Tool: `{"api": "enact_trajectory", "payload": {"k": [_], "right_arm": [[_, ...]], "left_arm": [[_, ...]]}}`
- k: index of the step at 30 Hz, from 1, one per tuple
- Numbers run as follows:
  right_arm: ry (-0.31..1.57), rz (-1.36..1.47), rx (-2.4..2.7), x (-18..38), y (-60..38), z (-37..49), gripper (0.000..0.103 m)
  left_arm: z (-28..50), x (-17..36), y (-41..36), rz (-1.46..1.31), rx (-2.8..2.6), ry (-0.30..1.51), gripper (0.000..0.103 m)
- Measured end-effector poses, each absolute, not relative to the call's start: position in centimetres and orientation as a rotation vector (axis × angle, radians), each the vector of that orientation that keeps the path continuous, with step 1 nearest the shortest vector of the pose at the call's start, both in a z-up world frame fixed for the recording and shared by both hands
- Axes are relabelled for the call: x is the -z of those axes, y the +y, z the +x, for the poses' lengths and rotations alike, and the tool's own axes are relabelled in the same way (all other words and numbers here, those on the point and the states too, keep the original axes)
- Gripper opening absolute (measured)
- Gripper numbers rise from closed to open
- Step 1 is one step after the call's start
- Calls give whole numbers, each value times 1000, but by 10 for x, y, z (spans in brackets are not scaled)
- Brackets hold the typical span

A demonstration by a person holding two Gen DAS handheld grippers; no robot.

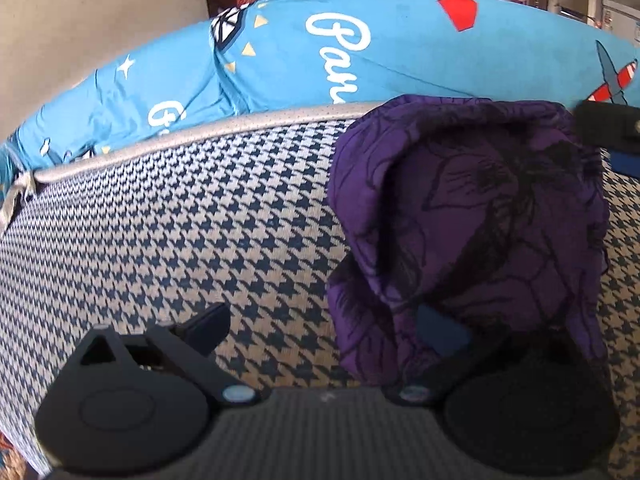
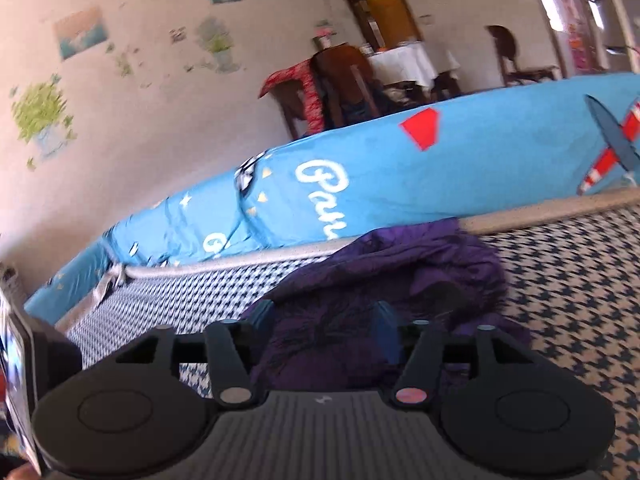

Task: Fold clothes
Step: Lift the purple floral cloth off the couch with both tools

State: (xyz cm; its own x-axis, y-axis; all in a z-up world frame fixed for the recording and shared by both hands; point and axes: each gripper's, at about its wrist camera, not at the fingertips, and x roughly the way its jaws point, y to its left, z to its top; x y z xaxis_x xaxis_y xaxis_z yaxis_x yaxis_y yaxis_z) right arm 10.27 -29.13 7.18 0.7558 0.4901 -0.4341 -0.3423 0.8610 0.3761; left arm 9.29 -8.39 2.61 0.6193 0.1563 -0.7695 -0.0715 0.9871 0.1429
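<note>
Now, garment: crumpled purple floral-print cloth (image 1: 472,216) on houndstooth mattress (image 1: 180,240).
Left tongs (image 1: 324,328): spread, cloth draped over one finger.
Right tongs (image 2: 324,320): spread, cloth between.

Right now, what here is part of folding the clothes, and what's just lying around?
Job: purple garment, left gripper, right gripper, houndstooth surface it lies on.
Lying about: blue printed cushion, wooden chairs, wall pictures.

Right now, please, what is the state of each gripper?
Left gripper: jaws open, holding nothing; the purple garment lies over its right finger.
Right gripper: jaws open, garment between them, not pinched.
</note>
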Motion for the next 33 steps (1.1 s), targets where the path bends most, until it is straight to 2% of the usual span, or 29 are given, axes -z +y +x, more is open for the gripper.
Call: {"api": "enact_trajectory", "payload": {"k": [2,10,16,26,33], "right_arm": [[558,320,-419,-71,-304,104,71],[628,374,-282,-55,-332,113,81],[685,451,-225,-40,-343,120,93],[890,750,-245,7,-338,148,95],[848,704,-252,7,-321,149,93]], "left_arm": [[94,-25,-81,91,-135,900,103],[95,-23,-81,89,-138,911,103],[96,-22,-79,78,-135,918,103],[96,-21,-77,75,-132,923,103],[95,-20,-77,69,-139,927,103]]}}
